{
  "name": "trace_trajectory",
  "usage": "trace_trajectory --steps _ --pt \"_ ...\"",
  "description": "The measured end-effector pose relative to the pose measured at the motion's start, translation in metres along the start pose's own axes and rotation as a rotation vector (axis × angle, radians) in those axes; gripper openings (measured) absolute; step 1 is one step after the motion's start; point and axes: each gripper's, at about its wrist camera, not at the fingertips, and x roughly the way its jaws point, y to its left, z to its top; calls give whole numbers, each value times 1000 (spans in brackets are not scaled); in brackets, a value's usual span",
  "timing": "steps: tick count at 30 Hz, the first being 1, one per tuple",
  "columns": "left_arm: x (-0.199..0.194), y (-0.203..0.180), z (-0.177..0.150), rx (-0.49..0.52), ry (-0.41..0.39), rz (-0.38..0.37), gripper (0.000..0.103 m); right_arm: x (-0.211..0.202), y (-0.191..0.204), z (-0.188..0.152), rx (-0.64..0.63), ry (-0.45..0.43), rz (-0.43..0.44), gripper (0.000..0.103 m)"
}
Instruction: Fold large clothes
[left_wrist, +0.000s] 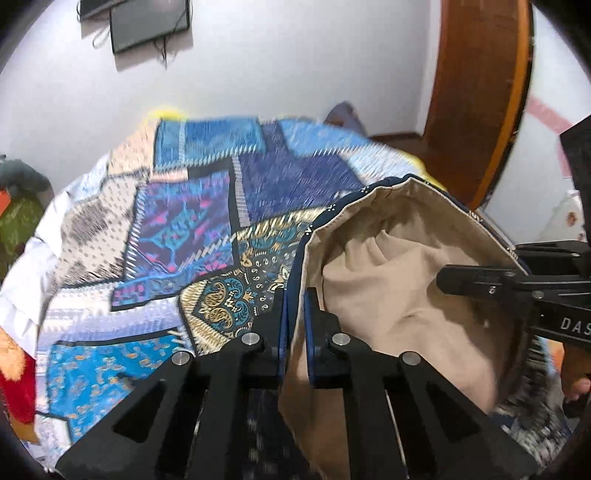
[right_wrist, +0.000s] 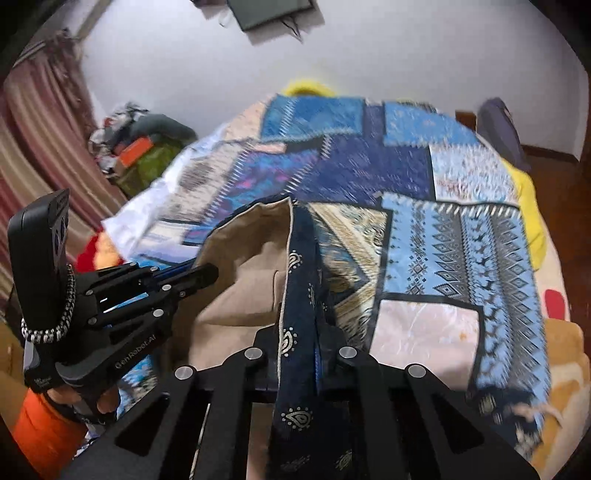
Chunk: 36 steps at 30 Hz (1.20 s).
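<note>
While lifted, garment: the patchwork cloth (left_wrist: 207, 206) lies across the bed (right_wrist: 561, 332), its near edge raised so the beige lining (left_wrist: 399, 280) shows.
Left gripper (left_wrist: 295, 325): fingers clamped on that hem.
Right gripper (right_wrist: 317, 332): pinching the navy border (right_wrist: 299, 258), likely to carry the fold.

The left tool (left_wrist: 295, 325) is pinching its two fingers (left_wrist: 275, 332) together, nearly closed. The right tool (right_wrist: 319, 339) is gripping likewise, its fingers drawn tight. Both are pointing forward, side by side and near each other, the left hand (right_wrist: 99, 400) wrapping its tool's handle.
</note>
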Motion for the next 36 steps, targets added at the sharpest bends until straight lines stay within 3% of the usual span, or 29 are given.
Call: trace_trajectory --steps 6,12,13,15,17,21,25,27,29,33,36 --pt "-81 -15 -25 2 -45 -103 8 -71 39 -34 -70 -43 32 8" --pt "-102 -24 -65 1 29 -75 8 -98 72 -90 -130 9 47 8" --pt "-106 -24 -73 -6 47 -77 11 -98 76 -100 -140 23 53 8" --pt "-110 -22 -86 -12 73 -73 26 -100 83 -120 -152 55 67 8" --pt "-115 -21 -97 -12 86 -51 50 -100 88 -136 -172 85 67 8" --pt "-133 -18 -117 -19 79 -17 52 -98 96 -163 -212 137 80 8" --pt "-148 -18 -119 -35 76 -28 67 -96 105 -189 -292 174 37 8" --pt "-153 -22 -116 -19 62 -8 68 -95 105 -196 -301 191 23 8" --pt "-155 -25 -108 -25 63 9 79 -94 103 -202 -291 205 9 8" --pt "-155 -28 -87 -87 51 -31 80 -91 99 -214 -293 243 -49 9" --pt "-152 -35 -68 -124 43 -63 84 -96 98 -219 -307 214 -62 9"
